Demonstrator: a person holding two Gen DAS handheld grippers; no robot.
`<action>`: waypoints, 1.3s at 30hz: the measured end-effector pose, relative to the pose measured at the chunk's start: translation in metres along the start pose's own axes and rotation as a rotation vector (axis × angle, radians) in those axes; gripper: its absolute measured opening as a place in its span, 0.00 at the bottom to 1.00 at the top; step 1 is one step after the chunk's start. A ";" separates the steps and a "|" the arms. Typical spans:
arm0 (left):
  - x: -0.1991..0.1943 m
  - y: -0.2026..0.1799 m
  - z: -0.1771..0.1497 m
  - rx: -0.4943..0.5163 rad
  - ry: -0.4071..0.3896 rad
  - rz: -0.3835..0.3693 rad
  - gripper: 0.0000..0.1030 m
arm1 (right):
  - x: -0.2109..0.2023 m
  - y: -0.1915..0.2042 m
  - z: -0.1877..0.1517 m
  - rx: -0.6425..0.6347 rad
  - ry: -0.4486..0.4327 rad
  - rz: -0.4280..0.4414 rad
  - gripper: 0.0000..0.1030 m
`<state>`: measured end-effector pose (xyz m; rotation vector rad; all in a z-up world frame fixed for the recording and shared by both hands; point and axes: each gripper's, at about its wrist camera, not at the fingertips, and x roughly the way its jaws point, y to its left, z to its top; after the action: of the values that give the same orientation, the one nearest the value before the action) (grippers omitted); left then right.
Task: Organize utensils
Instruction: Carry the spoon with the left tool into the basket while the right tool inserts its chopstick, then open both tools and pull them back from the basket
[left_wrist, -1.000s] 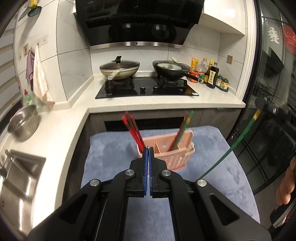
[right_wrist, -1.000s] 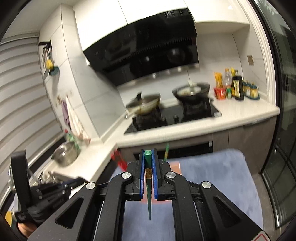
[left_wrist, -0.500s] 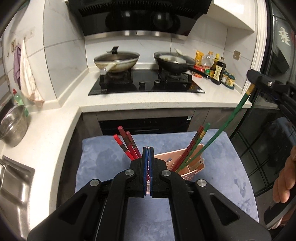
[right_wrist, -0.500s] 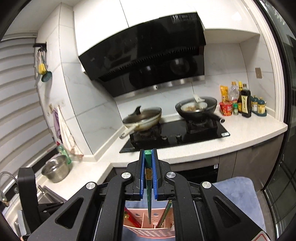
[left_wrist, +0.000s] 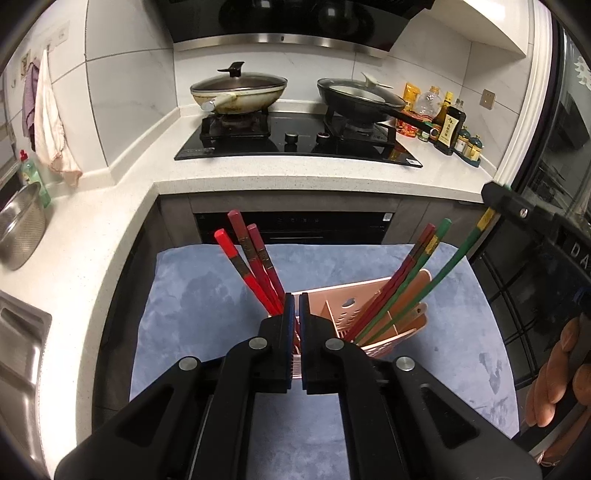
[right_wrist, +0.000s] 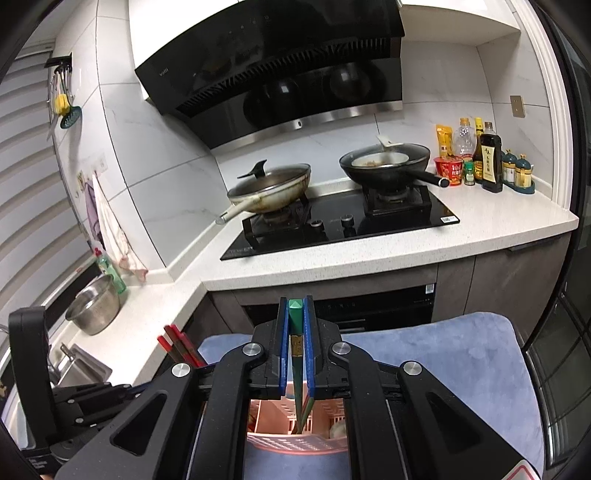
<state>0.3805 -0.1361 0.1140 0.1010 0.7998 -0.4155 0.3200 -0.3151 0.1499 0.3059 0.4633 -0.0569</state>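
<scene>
A pink divided utensil basket (left_wrist: 332, 294) stands on a blue-grey cloth (left_wrist: 207, 295). Three red chopsticks (left_wrist: 251, 266) lean out of its left compartment. Red and green chopsticks (left_wrist: 410, 273) lean out of its right one. My left gripper (left_wrist: 294, 297) hovers just in front of the basket, pads shut with only a thin slit and nothing held. My right gripper (right_wrist: 295, 308) is shut on the top end of a green chopstick (right_wrist: 296, 369). That chopstick (left_wrist: 447, 269) slants down from the right gripper (left_wrist: 493, 208), and its lower tip is inside the basket (right_wrist: 295, 445).
An L-shaped white counter (left_wrist: 258, 170) wraps the back and left, with a black hob (left_wrist: 295, 144) and two pans. A steel bowl (left_wrist: 18, 229) and a sink (left_wrist: 18, 354) lie at the left. Bottles (left_wrist: 447, 122) stand back right. A person's hand (left_wrist: 557, 373) is at the right edge.
Both grippers came forward and lower toward the basket. The green chopstick's tip went from beside the basket into its right compartment and has sunk deeper.
</scene>
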 end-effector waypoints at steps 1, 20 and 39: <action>-0.001 -0.001 0.000 0.003 -0.004 0.006 0.03 | 0.001 -0.001 -0.001 0.001 0.007 0.002 0.07; -0.041 0.011 -0.024 -0.068 -0.075 0.042 0.33 | -0.041 -0.004 -0.026 -0.001 0.017 -0.022 0.33; -0.082 0.010 -0.082 -0.103 -0.088 0.069 0.43 | -0.089 0.019 -0.108 -0.116 0.151 -0.037 0.40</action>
<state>0.2782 -0.0801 0.1149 0.0139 0.7272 -0.3109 0.1962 -0.2658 0.1038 0.1880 0.6202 -0.0430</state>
